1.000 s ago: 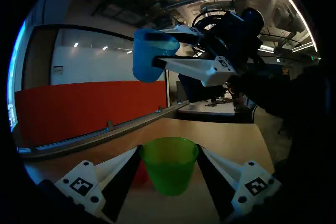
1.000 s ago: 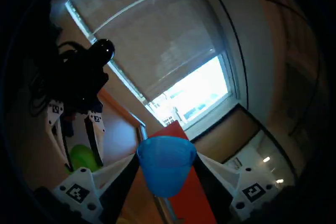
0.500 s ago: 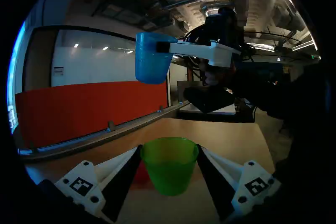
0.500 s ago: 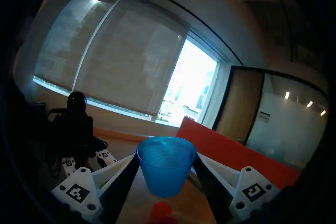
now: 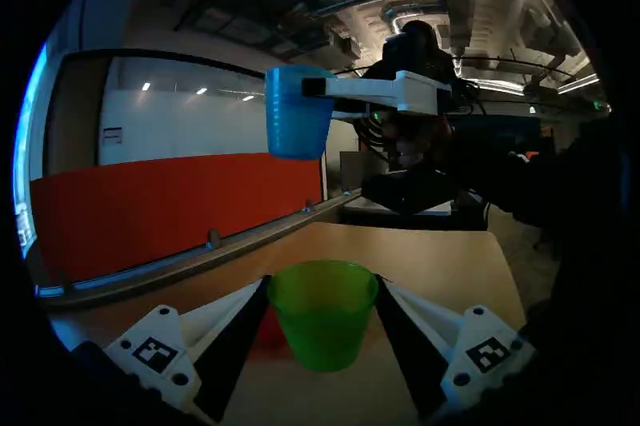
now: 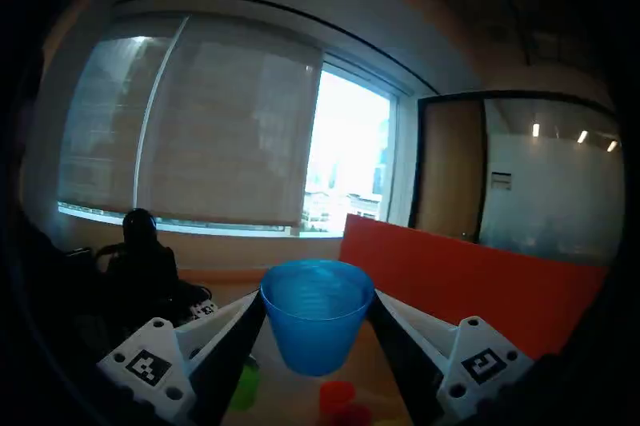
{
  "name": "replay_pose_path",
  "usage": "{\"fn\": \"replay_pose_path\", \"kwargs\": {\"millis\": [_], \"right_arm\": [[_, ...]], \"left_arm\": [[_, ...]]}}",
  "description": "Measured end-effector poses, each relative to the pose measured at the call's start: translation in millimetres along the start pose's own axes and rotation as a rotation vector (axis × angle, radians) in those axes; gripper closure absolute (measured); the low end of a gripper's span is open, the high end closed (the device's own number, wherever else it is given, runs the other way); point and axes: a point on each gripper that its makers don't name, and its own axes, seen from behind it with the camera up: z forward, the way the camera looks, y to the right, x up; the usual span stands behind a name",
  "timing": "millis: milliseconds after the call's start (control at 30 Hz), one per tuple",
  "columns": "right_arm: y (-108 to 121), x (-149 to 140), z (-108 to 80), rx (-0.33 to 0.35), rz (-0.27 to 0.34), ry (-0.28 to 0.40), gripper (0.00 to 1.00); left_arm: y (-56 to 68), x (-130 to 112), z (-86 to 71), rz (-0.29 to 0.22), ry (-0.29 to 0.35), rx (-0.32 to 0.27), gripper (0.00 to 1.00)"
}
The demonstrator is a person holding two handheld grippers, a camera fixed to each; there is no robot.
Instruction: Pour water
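the blue cup (image 6: 318, 314) sits upright between the fingers of the right gripper (image 6: 318, 304), which are closed in just far enough to press on its two sides. it is held high in the air, well above the table (image 5: 424, 254). whether it has water in it i cannot tell. the green cup (image 5: 322, 312) is clamped the same way by the left gripper (image 5: 322, 304), low over the table. i cannot tell if its base touches the tabletop.

the risk is the height and the offset. the blue cup looks to be up and beyond the green one, not over its mouth. a tilt from there would likely send water past the rim or splash it out. both cups look like thin plastic, so a harder squeeze could buckle a wall, and a looser one could let the blue cup turn in the grip as it tips.

the left gripper view gives the blue cup from the side, level, with a white finger along it and the hand behind, so the gap down to the green cup can be read. the right gripper view looks into the blue cup's mouth instead, and catches a red thing (image 6: 337, 398) on the table below, with the bright window (image 6: 348, 162) behind.
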Motion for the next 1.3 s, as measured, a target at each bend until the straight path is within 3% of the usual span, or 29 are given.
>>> {"fn": "replay_pose_path", "kwargs": {"millis": [700, 1300], "right_arm": [[7, -25, -17.6, -0.005, 0.142, -0.023, 0.10], [3, -75, -38.6, -0.006, 0.138, -0.131, 0.10]], "left_arm": [[-7.2, -2, 1.2, 0.006, -0.027, 0.010, 0.10], [-11.9, -36, 5.0, 0.017, -0.150, 0.004, 0.10]]}}
